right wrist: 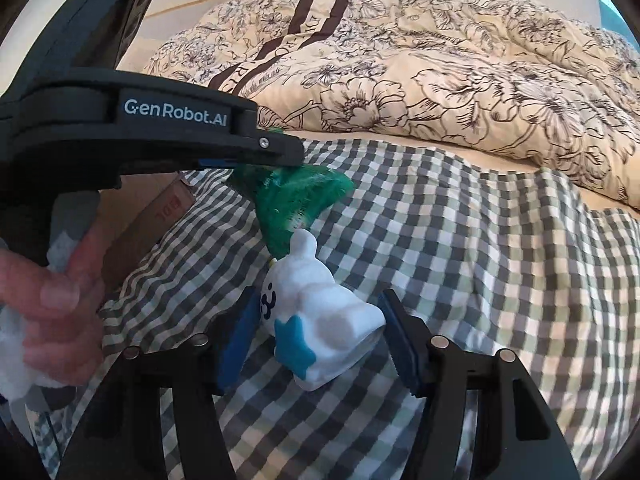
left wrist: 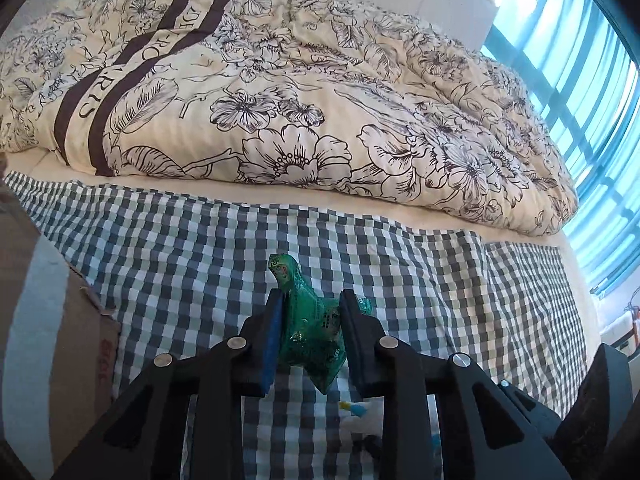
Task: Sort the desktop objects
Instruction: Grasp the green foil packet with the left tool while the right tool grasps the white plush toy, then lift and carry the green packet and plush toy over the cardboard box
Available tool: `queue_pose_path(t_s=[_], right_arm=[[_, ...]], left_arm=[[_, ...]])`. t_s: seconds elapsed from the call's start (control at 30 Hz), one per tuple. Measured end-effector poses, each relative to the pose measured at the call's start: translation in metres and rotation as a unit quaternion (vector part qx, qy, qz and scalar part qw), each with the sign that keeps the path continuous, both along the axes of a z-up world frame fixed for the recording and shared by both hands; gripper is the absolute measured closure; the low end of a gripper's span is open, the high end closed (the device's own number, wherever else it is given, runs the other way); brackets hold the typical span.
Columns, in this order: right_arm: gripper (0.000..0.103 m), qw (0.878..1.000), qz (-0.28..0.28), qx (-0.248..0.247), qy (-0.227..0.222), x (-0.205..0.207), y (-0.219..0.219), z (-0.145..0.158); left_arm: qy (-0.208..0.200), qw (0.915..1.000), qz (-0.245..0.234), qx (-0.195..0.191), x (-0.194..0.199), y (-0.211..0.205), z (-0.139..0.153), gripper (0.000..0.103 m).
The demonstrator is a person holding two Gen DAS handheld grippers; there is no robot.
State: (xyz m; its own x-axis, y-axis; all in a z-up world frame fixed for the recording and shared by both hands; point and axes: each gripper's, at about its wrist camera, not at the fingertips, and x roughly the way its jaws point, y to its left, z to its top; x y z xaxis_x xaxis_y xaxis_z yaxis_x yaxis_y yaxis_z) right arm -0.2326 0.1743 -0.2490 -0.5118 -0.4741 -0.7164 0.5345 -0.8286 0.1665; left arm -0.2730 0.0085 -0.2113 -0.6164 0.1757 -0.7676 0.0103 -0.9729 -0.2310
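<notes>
In the left wrist view my left gripper is shut on a crinkly green plastic packet, held above the checked cloth. The right wrist view shows the same gripper from the side, with the green packet hanging from its tip. Just under the packet, a white toy figure with a blue star lies on the checked cloth. My right gripper is open around the toy, one blue pad close to each side. A person's hand holds the left gripper's handle.
A bunched floral quilt lies across the bed behind the cloth. A brown cardboard box stands at the left edge. Blue-tinted windows are at the right. A small yellow and blue item lies on the cloth below the left gripper.
</notes>
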Motion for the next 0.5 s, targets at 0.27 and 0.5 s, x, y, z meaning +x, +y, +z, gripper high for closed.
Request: queue_pose_path(t_s=[0.27,0.5], right_arm=[[0.043,0.998,-0.051,-0.013,0.015,0.020,0.031,0.020],[0.043,0.995,-0.090,-0.016,0.034,0.034,0.056,0.053]], left_arm=[[0.011,0.9999,0.008,-0.004,0.016,-0.001,0.023,0.075],[0.027,0.9996,0.004,0.002,0.039,0.007,0.057,0.075]])
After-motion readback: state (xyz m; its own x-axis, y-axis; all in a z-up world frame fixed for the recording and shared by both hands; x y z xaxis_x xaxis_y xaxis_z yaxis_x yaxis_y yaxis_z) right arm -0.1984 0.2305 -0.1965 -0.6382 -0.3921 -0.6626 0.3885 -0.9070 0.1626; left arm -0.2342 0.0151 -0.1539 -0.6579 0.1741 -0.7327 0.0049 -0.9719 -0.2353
